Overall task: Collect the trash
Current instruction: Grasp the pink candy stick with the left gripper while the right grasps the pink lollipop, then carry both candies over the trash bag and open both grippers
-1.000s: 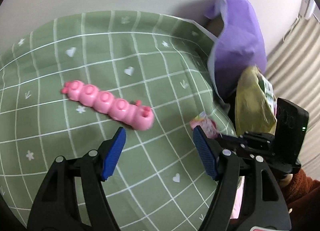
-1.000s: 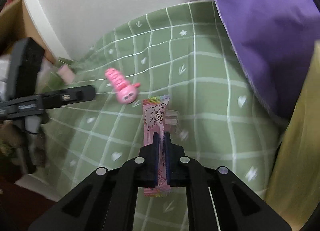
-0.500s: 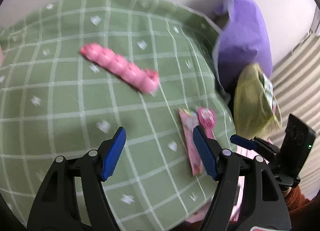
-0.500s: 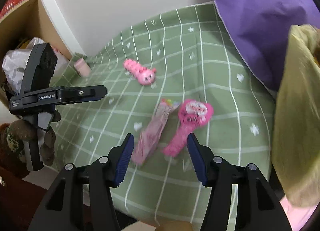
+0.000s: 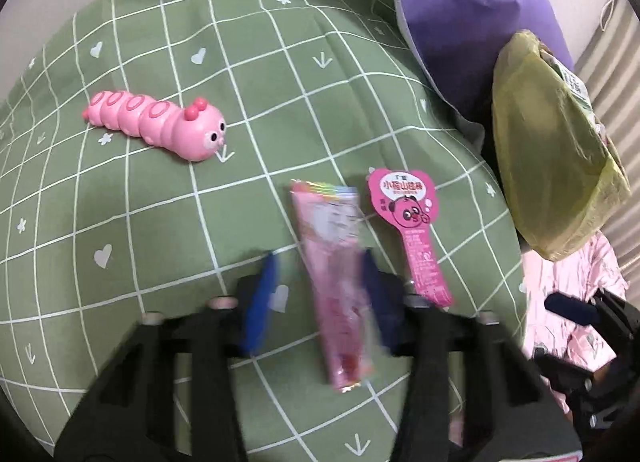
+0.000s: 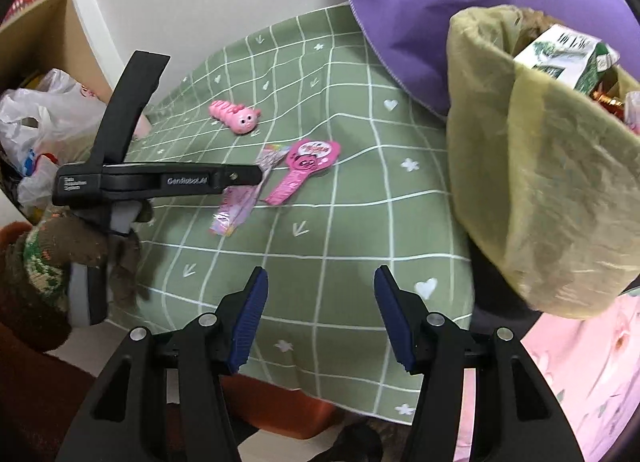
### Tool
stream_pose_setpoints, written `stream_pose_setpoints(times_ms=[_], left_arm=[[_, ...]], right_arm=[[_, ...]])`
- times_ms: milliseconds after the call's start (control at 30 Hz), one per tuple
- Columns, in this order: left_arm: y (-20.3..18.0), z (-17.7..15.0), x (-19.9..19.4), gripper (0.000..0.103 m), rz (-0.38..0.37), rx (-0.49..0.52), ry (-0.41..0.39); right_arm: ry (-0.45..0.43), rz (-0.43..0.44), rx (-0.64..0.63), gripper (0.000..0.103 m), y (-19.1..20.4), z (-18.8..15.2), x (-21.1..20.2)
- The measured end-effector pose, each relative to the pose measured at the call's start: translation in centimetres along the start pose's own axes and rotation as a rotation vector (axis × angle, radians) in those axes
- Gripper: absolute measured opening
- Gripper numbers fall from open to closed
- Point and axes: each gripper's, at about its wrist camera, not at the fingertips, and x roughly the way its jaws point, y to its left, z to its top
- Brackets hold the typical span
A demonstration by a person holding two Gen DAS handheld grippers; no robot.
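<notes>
A long pink snack wrapper (image 5: 334,278) lies on the green checked cloth (image 5: 280,102); it also shows in the right wrist view (image 6: 240,202). My left gripper (image 5: 320,298) is open, its blurred blue pads on either side of the wrapper, low over it. A pink paddle-shaped wrapper (image 5: 408,222) lies just right of it, also in the right wrist view (image 6: 304,170). My right gripper (image 6: 320,314) is open and empty, back near the cloth's front edge. A yellow-green trash bag (image 6: 540,182) holding cartons hangs at the right.
A pink caterpillar toy (image 5: 160,126) lies on the cloth to the left. A purple pillow (image 5: 472,22) sits at the back right. White plastic bags (image 6: 36,122) and a wooden shelf (image 6: 32,22) are at the far left. Pink fabric (image 5: 572,290) lies below the bag.
My right gripper let go of the long pink wrapper and drew back. My left gripper swung right and came down over that wrapper.
</notes>
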Motion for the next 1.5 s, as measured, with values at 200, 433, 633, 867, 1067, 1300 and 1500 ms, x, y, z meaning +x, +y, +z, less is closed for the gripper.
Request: stream_pose_setpoints(times_ms=[200, 433, 633, 867, 1067, 1300, 1500], left_arm=[[2.4, -0.5, -3.2, 0.014, -0.024, -0.036, -0.053], [7.0, -1.9, -8.0, 0.014, -0.023, -0.132, -0.094], [8.3, -3.1, -9.7, 0.014, -0.021, -0.161, -0.106], [8.0, -2.4, -10.6, 0.014, -0.03, -0.144, -0.127], [4.6, 1.5, -12.8, 0.014, -0.088, -0.041, -0.215], [-3.4, 7.9, -14.7, 0.014, -0.215, 0.158, -0.308], [-11.8, 12.6, -12.9, 0.014, -0.354, 0.312, -0.281]], right_arm=[[-0.016, -0.053, 0.003, 0.051, 1.2, 2.6, 2.3], [-0.025, -0.013, 0.038, 0.049, 2.3, 5.3, 6.2], [0.059, -0.01, 0.077, 0.03, 2.4, 6.7, 10.6], [0.006, 0.011, 0.015, 0.016, 3.3, 7.6, 8.0], [-0.179, 0.0, 0.011, 0.016, 2.4, 9.9, 0.0], [-0.35, -0.139, 0.065, 0.016, -2.1, 11.4, -9.4], [-0.361, -0.263, 0.178, 0.016, -7.6, 10.1, -13.3]])
